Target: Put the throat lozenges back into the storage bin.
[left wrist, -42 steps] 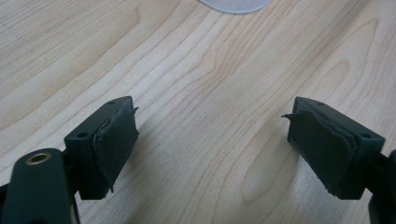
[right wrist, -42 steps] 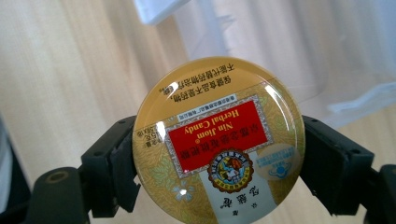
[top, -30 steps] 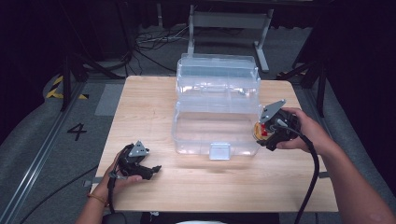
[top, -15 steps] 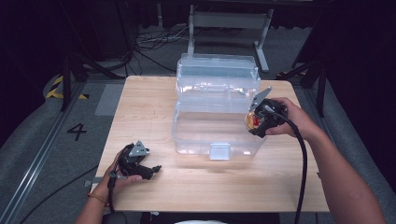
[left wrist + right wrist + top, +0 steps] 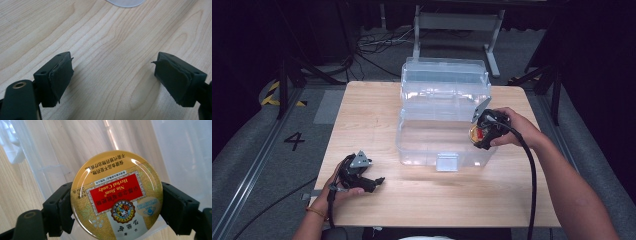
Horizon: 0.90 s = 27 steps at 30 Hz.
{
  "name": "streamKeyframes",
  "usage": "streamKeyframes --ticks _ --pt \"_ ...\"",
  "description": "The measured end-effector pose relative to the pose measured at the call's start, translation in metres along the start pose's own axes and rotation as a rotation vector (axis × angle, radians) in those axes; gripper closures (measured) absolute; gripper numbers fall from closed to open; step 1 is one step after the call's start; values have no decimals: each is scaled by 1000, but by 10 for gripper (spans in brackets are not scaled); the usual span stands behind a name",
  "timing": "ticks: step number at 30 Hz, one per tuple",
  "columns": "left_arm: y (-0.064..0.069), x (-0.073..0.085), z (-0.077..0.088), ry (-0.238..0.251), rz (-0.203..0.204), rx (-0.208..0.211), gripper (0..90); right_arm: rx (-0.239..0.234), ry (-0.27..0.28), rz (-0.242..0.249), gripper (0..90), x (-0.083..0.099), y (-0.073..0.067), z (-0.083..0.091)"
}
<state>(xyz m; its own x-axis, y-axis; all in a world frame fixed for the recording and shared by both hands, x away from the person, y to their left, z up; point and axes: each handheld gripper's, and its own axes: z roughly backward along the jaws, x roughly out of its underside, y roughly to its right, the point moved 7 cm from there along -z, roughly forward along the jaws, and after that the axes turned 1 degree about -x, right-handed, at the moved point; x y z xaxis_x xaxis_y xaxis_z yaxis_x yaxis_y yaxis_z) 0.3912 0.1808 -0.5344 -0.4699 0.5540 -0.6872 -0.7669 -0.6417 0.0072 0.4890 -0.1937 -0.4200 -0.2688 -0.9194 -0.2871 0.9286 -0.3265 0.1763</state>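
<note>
Wooden table, dark studio floor around: 1 clear plastic bin at its far centre. Right gripper clamped 1 round candy tin against the bin's right side. Left gripper, jaws apart and empty, rested near the front-left corner.

The worktop is made of light wood with wavy grain lines. It has a square shape and stands on a grey floor.

A big clear plastic box sits on the worktop, near the middle and a bit toward the far side. You can see the wood right through its walls. Its lid is tipped up at the back. A small clear latch hangs on the front wall.

The left gripper rests on the worktop at the near left corner, well apart from the box. In the left gripper view, bare wood lies between its two black fingers.
</note>
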Motion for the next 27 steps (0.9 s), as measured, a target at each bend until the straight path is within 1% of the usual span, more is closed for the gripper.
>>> streamKeyframes --ticks 4,9,10,11,13,14,15,16,18,20,27 --pt "0 0 0 0 0 0 157 -12 -26 -2 205 5 -2 -5" --pt "0 0 0 0 -2 0 156 -20 -33 -1 205 8 0 -11" --pt "0 0 0 0 -2 0 156 -25 -41 -8 204 9 -1 -12" --pt "0 0 0 0 -2 0 156 -25 -38 -2 204 9 0 -13" --pt "0 0 0 0 -2 0 156 -28 -35 -6 204 10 0 -14" --pt "0 0 0 0 -1 0 156 -38 -40 -18 204 12 -1 -15" --pt "0 0 0 0 -2 0 156 -39 -40 -12 204 13 0 -17" --pt "0 0 0 0 -2 0 156 -45 -53 -15 204 14 -1 -18" --pt "0 0 0 0 -2 0 156 -41 -50 -9 204 16 1 -19" --pt "0 0 0 0 -2 0 156 -45 -54 -23 204 18 1 -20" --pt "0 0 0 0 -2 0 156 -47 -62 -35 202 21 0 -22"
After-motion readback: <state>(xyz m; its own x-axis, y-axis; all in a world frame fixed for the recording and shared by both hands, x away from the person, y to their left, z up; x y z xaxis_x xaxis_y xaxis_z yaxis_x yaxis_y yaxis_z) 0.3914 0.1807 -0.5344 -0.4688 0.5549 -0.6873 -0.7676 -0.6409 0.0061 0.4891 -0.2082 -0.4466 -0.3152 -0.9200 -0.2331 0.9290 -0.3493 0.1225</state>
